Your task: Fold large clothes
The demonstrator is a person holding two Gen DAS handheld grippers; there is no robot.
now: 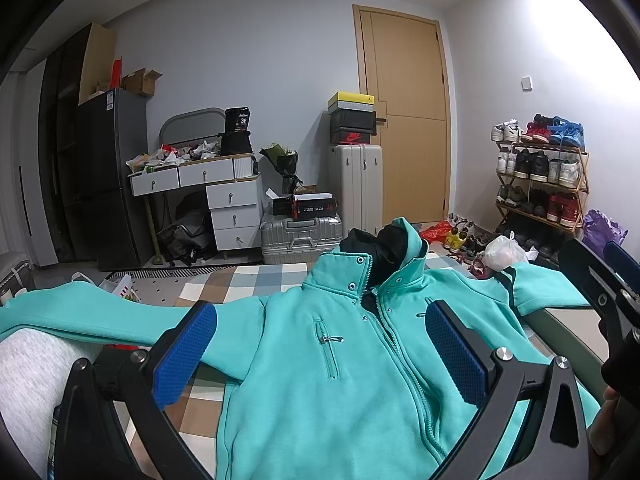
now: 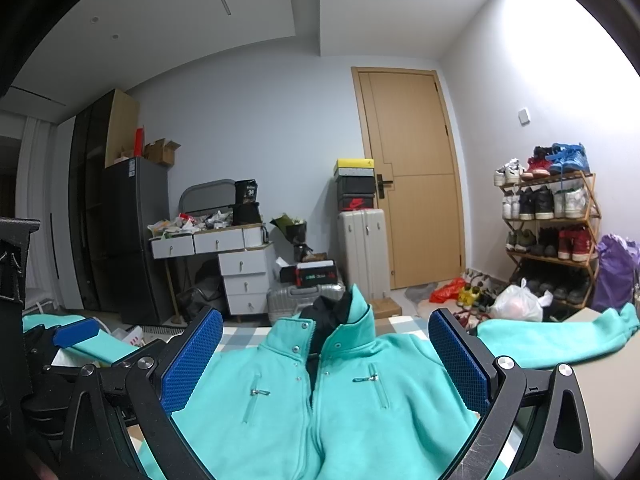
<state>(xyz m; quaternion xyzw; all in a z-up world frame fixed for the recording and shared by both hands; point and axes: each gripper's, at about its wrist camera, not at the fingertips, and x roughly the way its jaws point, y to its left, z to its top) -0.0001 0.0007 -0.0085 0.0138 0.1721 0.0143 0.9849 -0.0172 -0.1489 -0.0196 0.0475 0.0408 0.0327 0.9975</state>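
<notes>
Hovering with fingers spread, the left gripper [image 1: 320, 356] and right gripper [image 2: 326, 360] face the flat teal jacket [image 1: 304, 380].

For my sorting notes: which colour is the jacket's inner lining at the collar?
Black, inside the teal jacket; the lining shows best in the right wrist view.

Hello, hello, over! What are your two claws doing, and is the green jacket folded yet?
Left gripper open, empty. Right gripper open, empty. Teal jacket flat, zipped, sleeves spread, no fold yet. Nothing blocking it.
</notes>
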